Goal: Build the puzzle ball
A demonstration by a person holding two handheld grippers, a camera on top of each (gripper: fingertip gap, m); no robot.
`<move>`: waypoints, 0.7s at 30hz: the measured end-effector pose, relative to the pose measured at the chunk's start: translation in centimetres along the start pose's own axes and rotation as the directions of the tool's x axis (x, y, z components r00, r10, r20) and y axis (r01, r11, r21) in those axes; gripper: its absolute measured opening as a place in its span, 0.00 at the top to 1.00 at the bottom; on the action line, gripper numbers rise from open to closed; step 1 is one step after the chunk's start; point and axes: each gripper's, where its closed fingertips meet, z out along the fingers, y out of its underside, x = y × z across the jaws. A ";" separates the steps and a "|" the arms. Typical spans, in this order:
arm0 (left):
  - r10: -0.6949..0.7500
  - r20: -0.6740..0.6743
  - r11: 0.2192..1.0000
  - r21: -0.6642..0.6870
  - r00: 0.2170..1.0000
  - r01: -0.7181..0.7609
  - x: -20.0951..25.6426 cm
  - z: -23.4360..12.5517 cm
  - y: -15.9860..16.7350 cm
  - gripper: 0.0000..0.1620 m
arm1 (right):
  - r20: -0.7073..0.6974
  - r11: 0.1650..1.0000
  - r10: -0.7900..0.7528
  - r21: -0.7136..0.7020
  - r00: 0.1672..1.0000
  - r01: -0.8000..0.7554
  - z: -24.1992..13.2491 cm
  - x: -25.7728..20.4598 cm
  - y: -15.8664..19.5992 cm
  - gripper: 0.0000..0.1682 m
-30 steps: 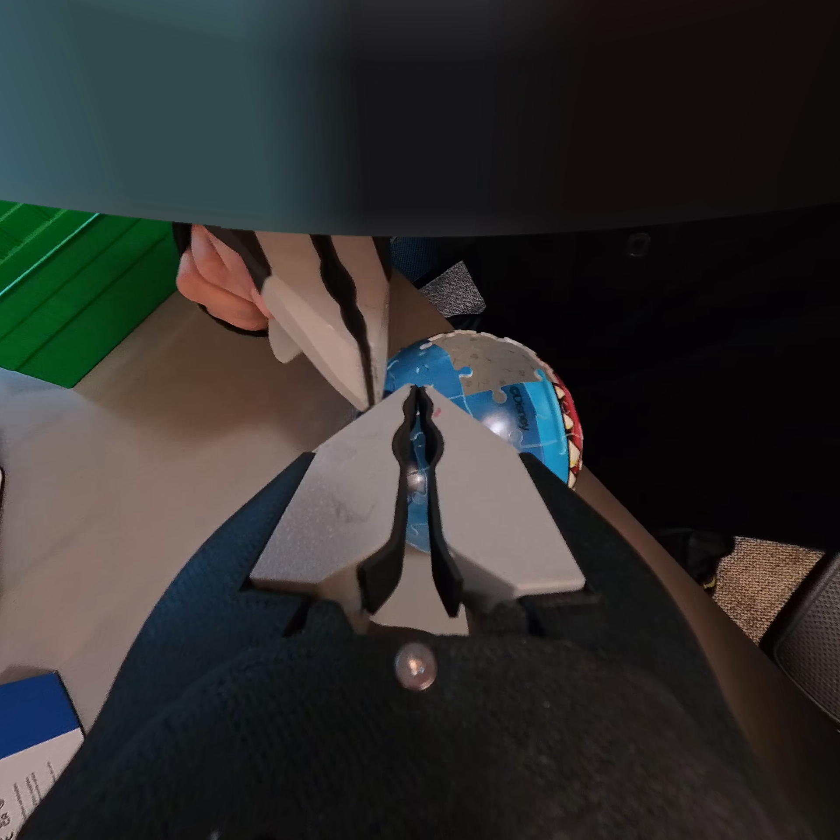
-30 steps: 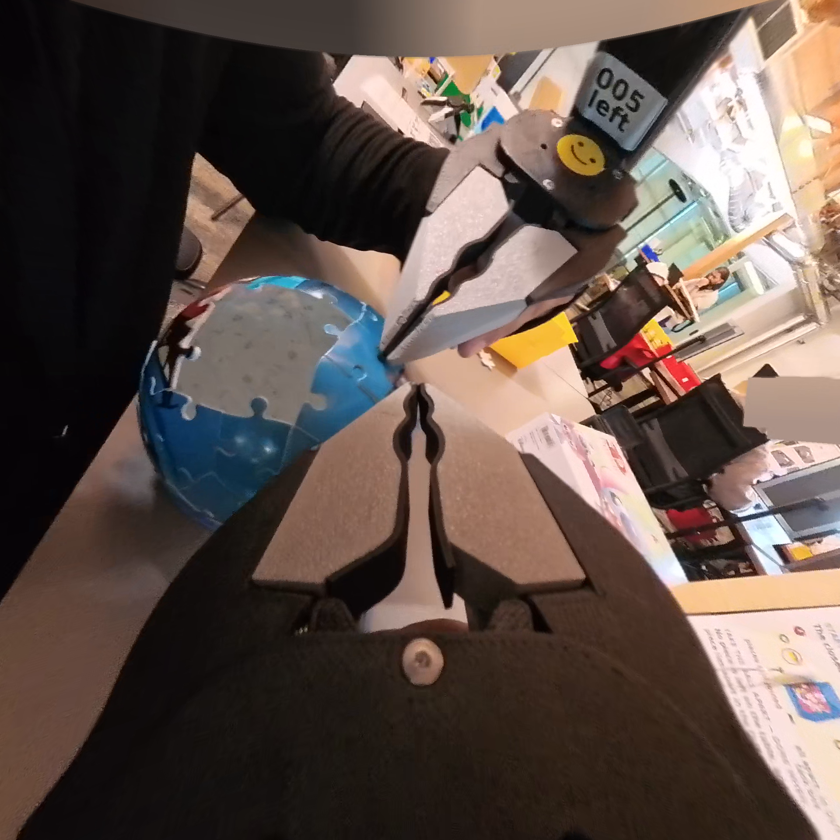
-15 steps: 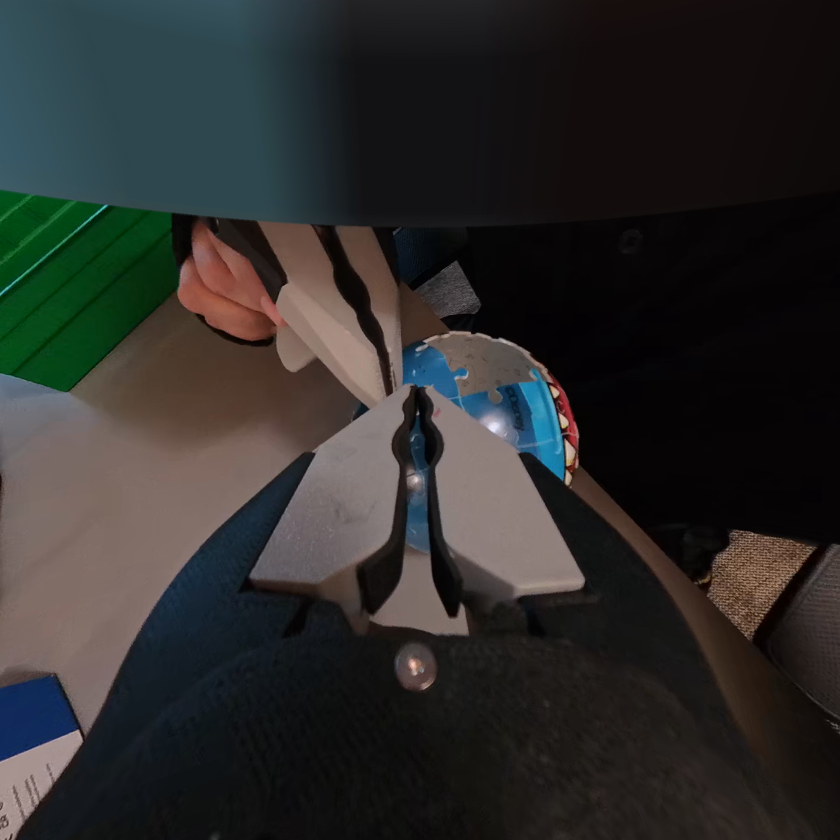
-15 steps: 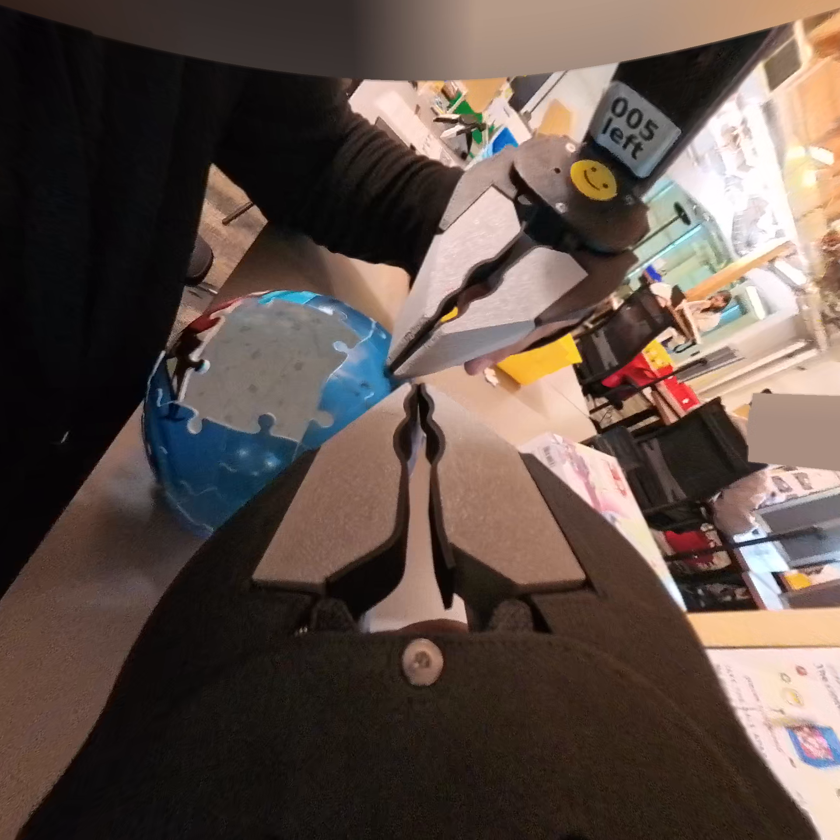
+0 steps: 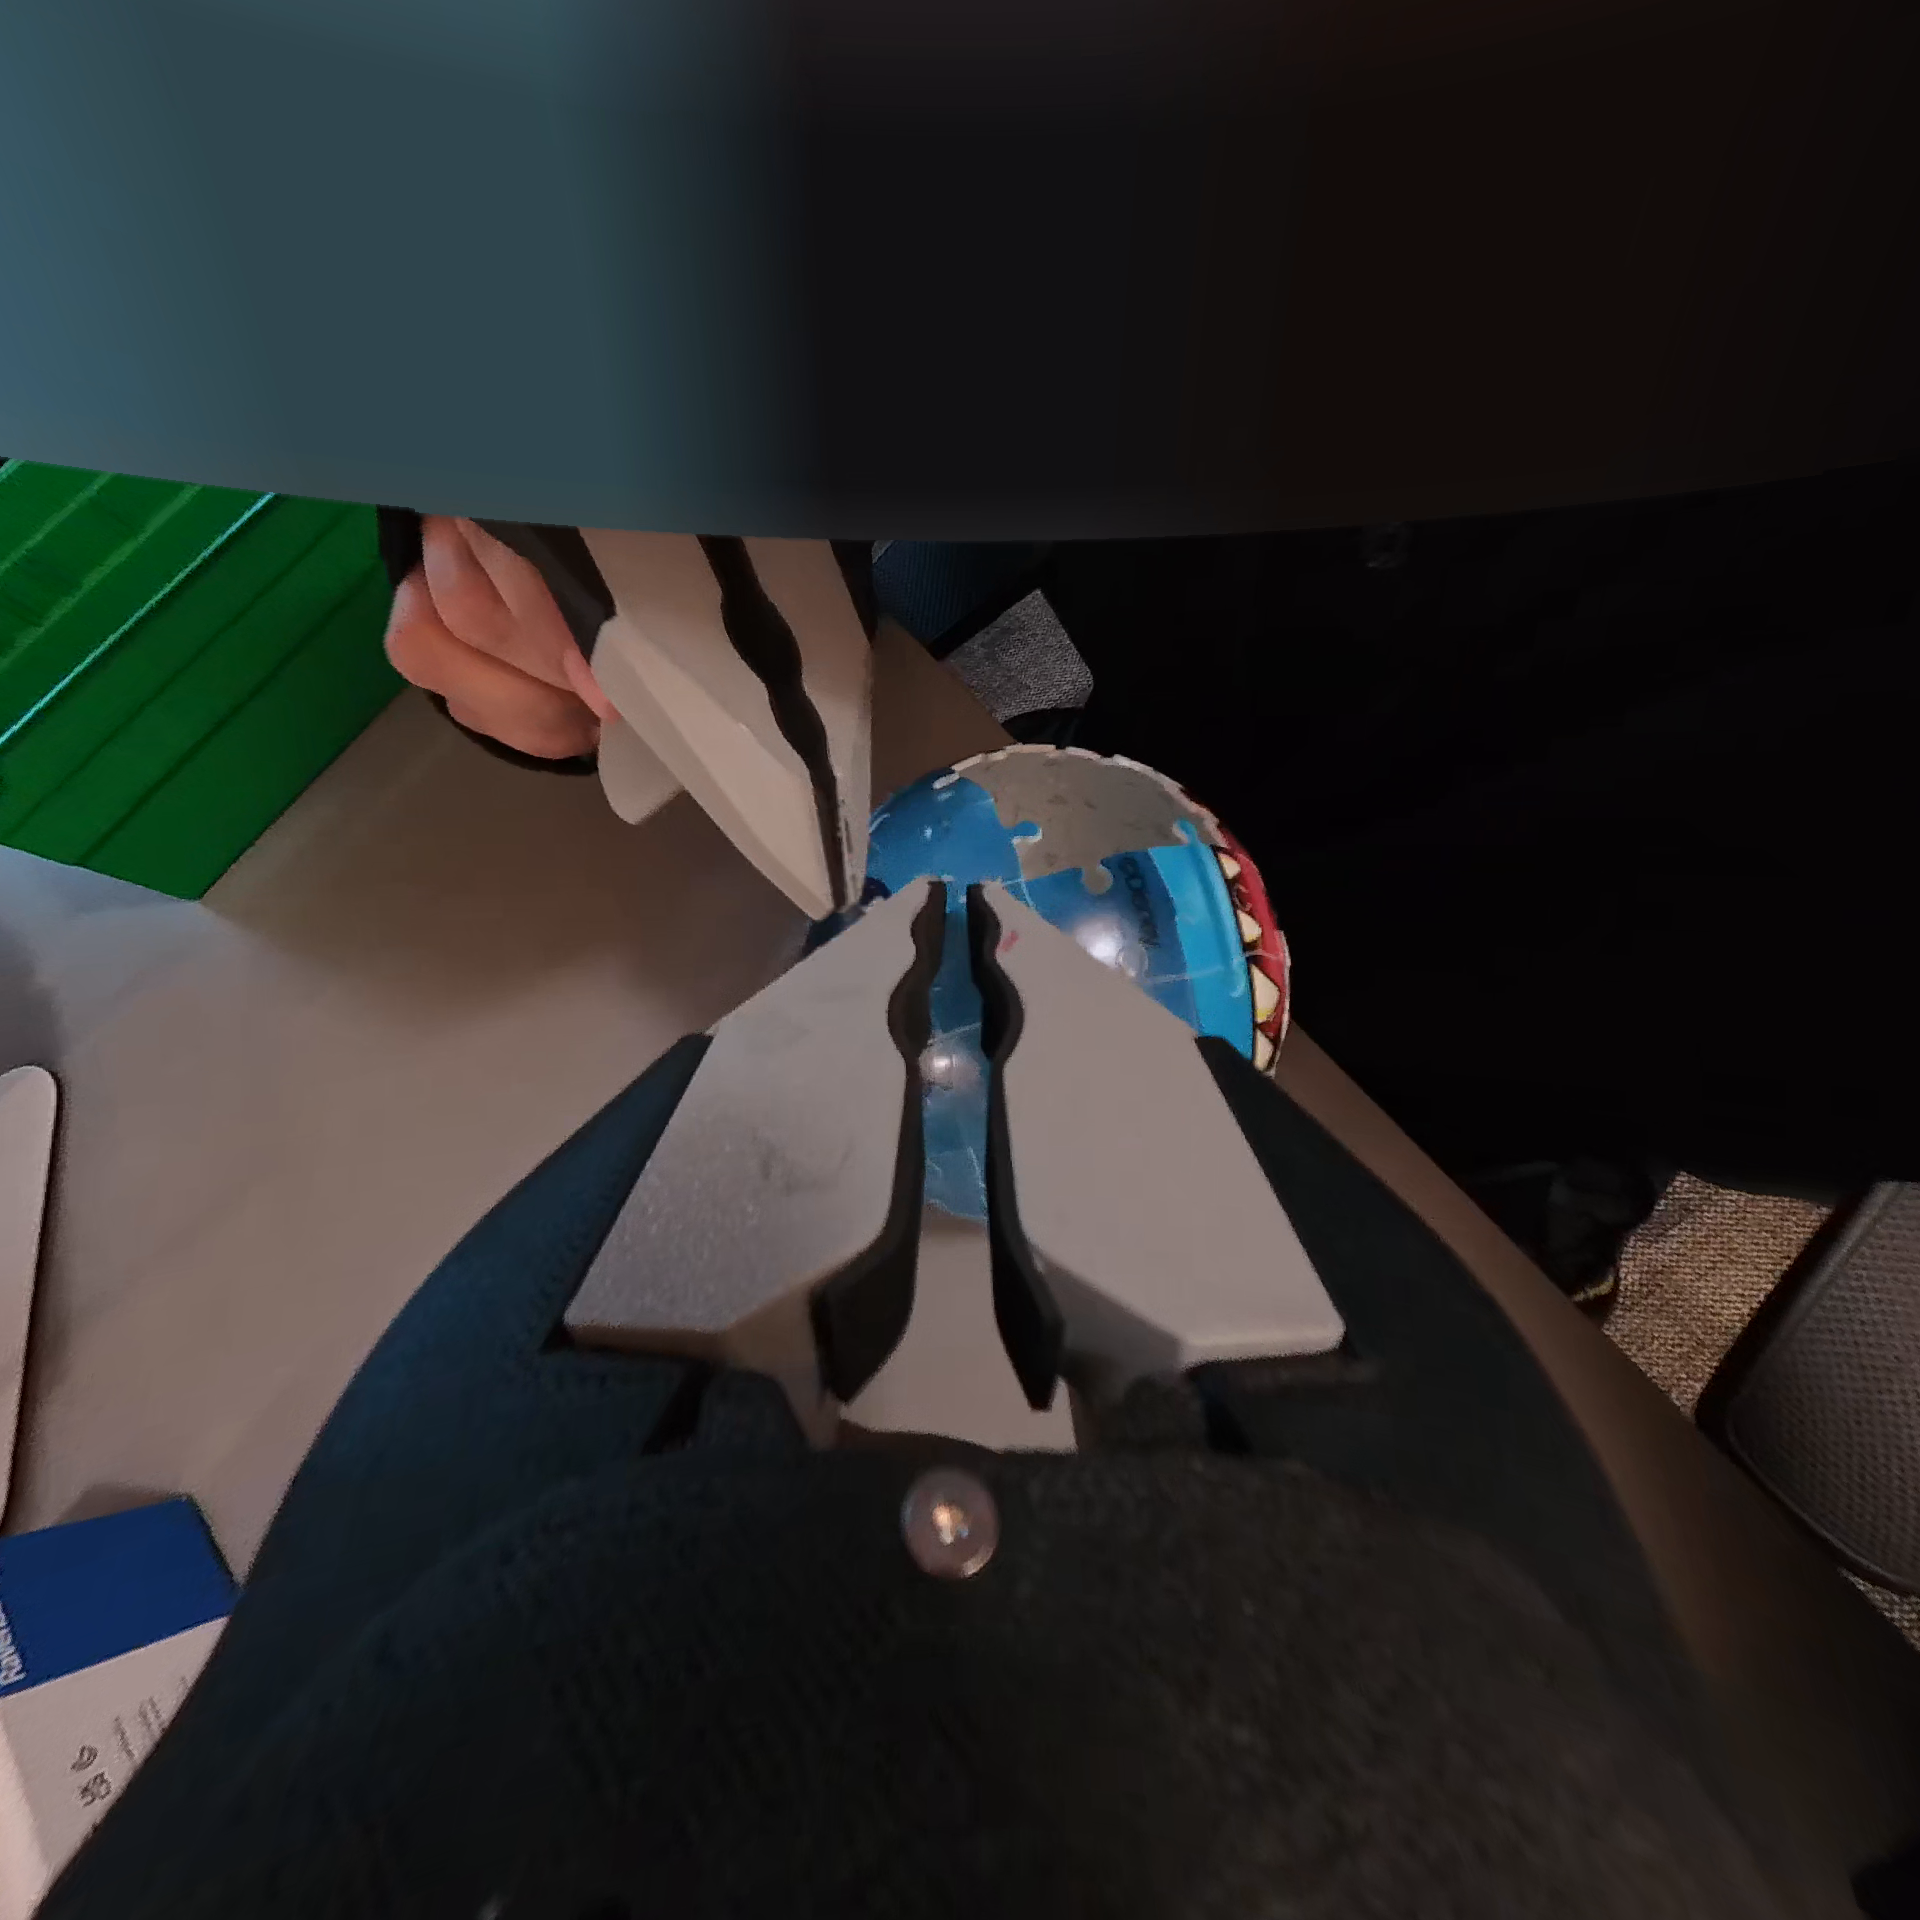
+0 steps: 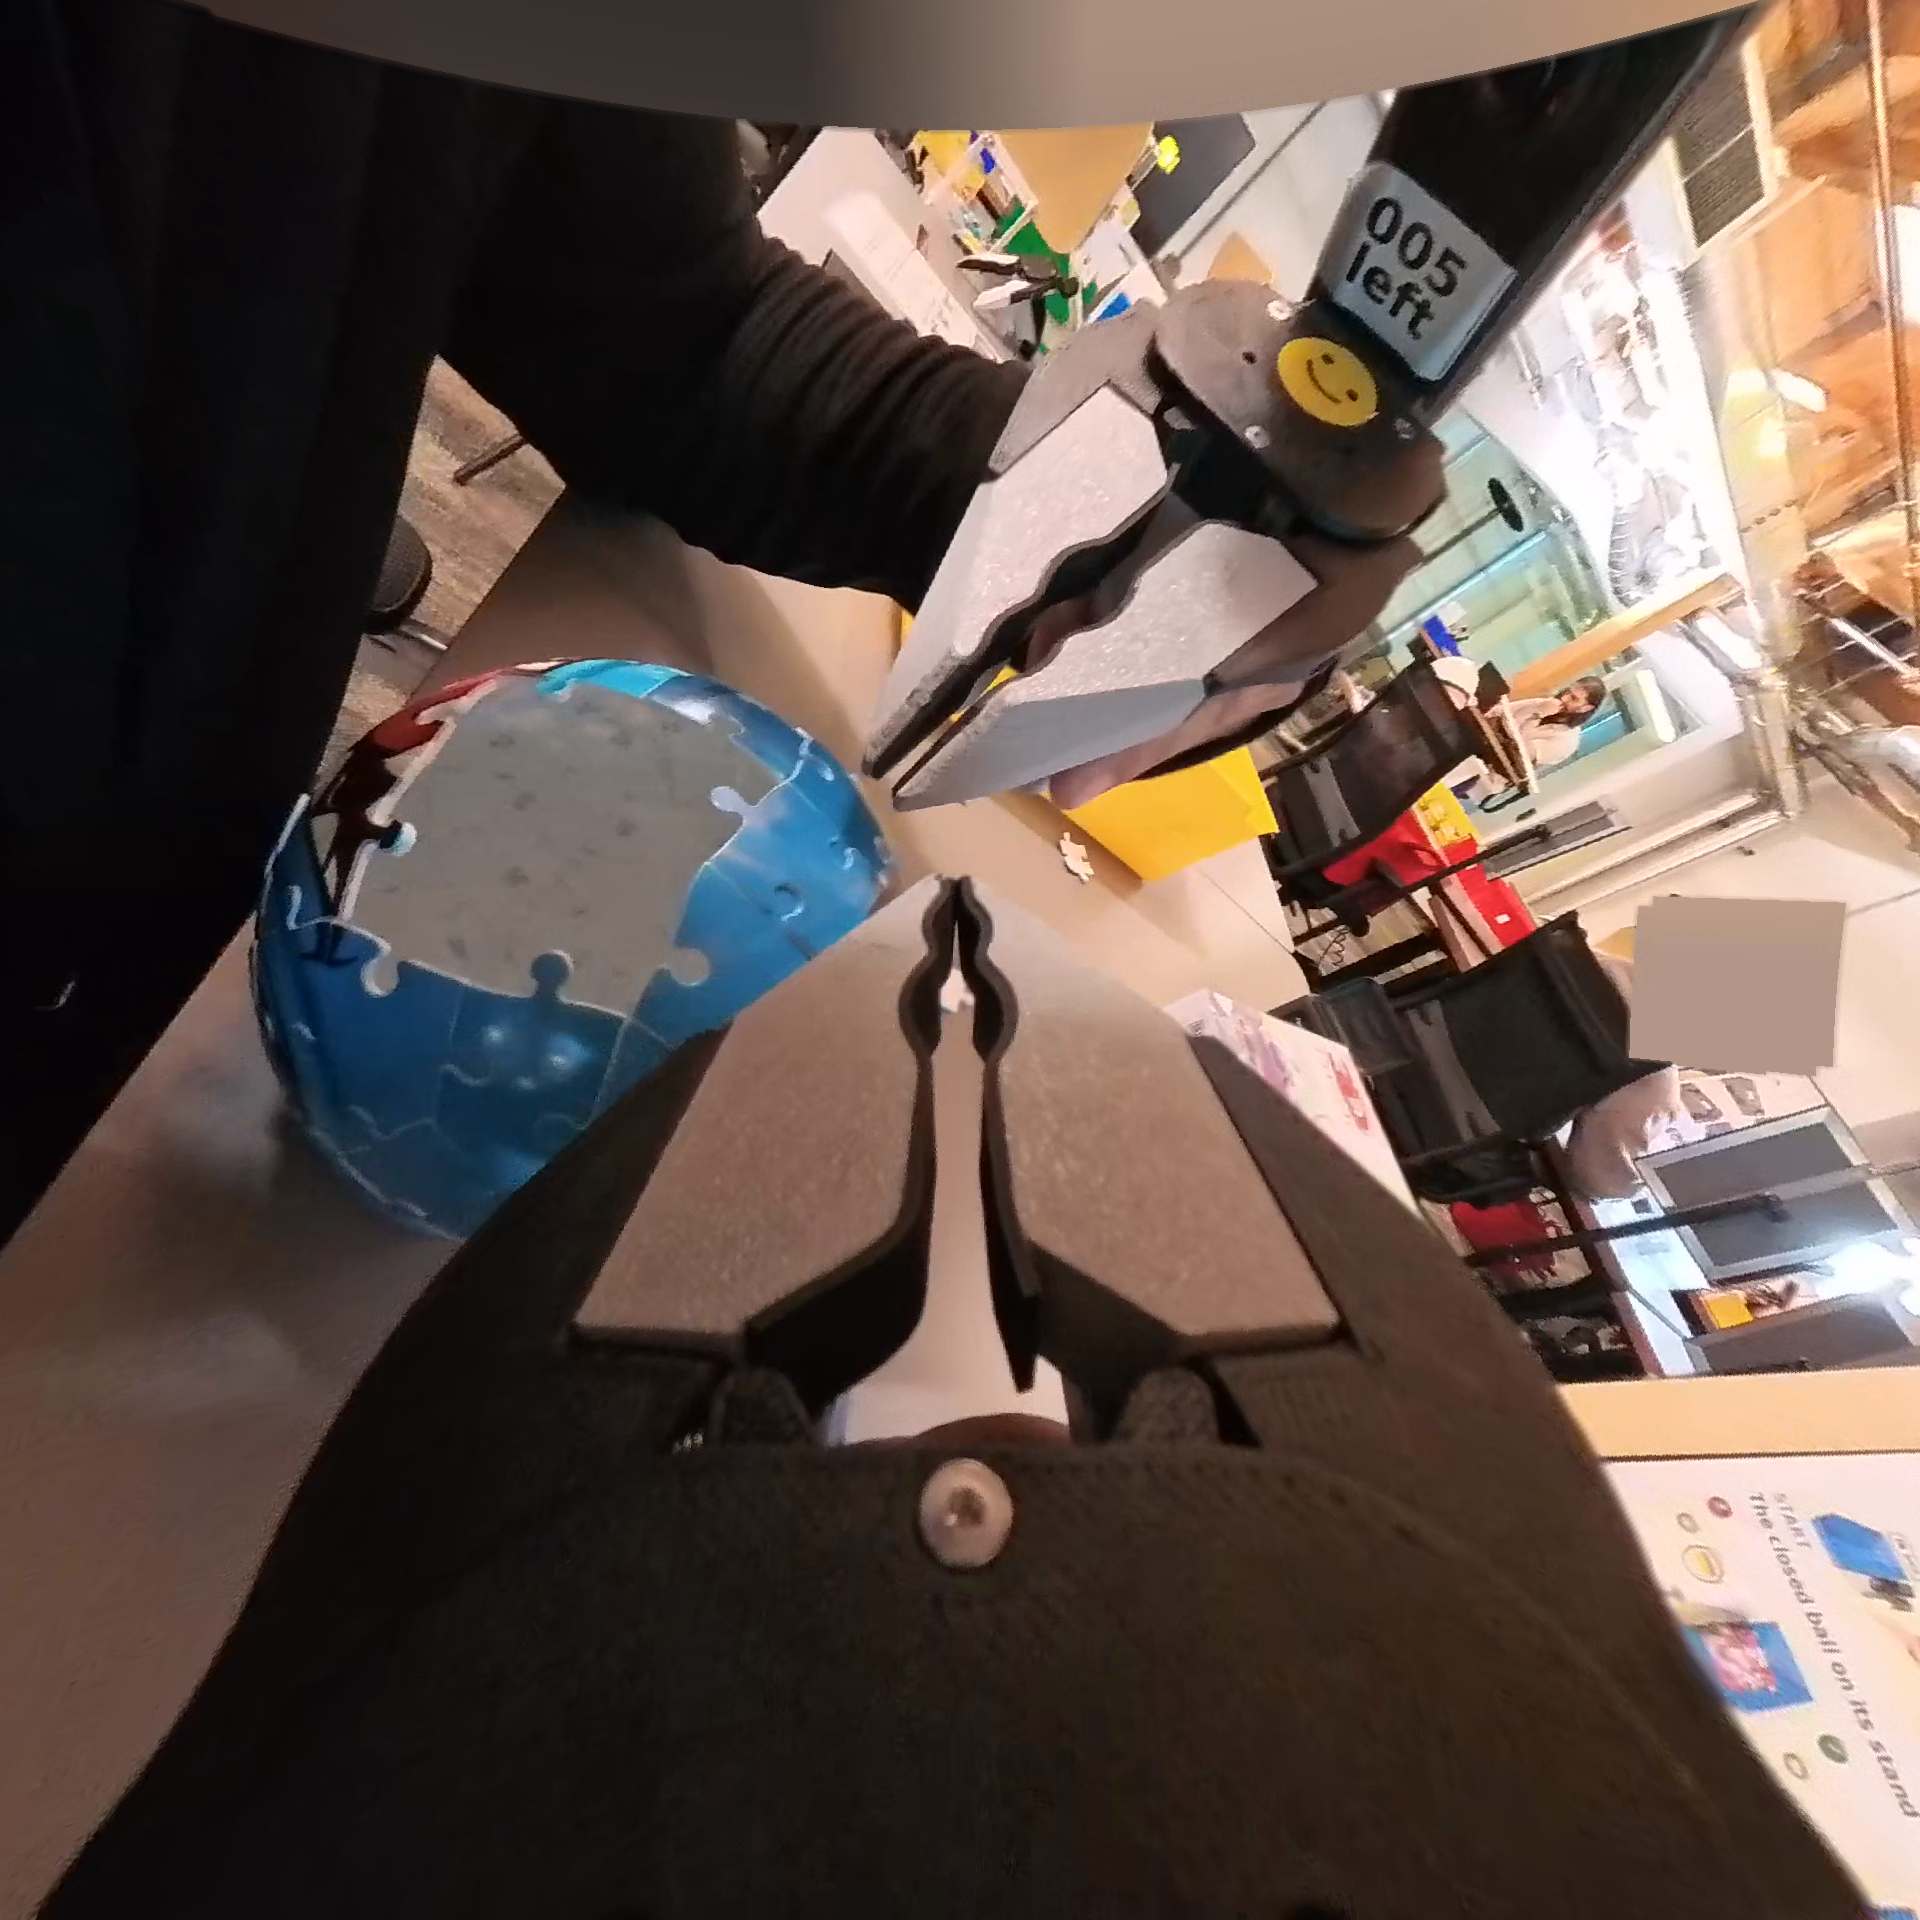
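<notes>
Tabletop [image 6: 156,1299] bears lettered puzzle ball [image 6: 540,935]; left tongs [image 5: 954,896] slightly parted, right tongs [image 6: 954,883] closed, both empty.

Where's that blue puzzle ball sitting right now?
The puzzle ball rests on the tan table, at the left of the right wrist view, just beyond both gripper tips and near the table's edge.

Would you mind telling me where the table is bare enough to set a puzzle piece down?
Bare tabletop lies between the green crate, the blue box and the puzzle ball. It is crowded around the ball, where the left hand-held gripper and right hand-held gripper meet.
</notes>
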 end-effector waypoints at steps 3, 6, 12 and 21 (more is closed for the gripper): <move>0.002 -0.001 1.000 0.001 1.000 -0.002 0.1 -0.1 -0.1 0.99 | 0.025 1.000 -0.019 -0.006 1.000 0.019 0.3 -0.5 -0.1 1.00; 0.008 0.007 1.000 -0.008 1.000 -0.007 0.1 -0.3 0.0 0.99 | 0.033 0.999 -0.031 -0.018 0.999 0.032 0.6 -1.0 0.2 1.00; -0.030 0.115 0.999 0.025 0.993 0.028 -1.8 -2.2 0.2 0.93 | -0.102 0.996 0.080 0.039 0.992 -0.076 -0.8 2.5 1.2 1.00; -0.534 0.674 0.841 0.488 0.511 0.235 -14.0 -13.8 3.2 0.80 | -0.374 0.817 0.465 -0.169 0.802 -0.552 -2.9 6.9 17.3 1.00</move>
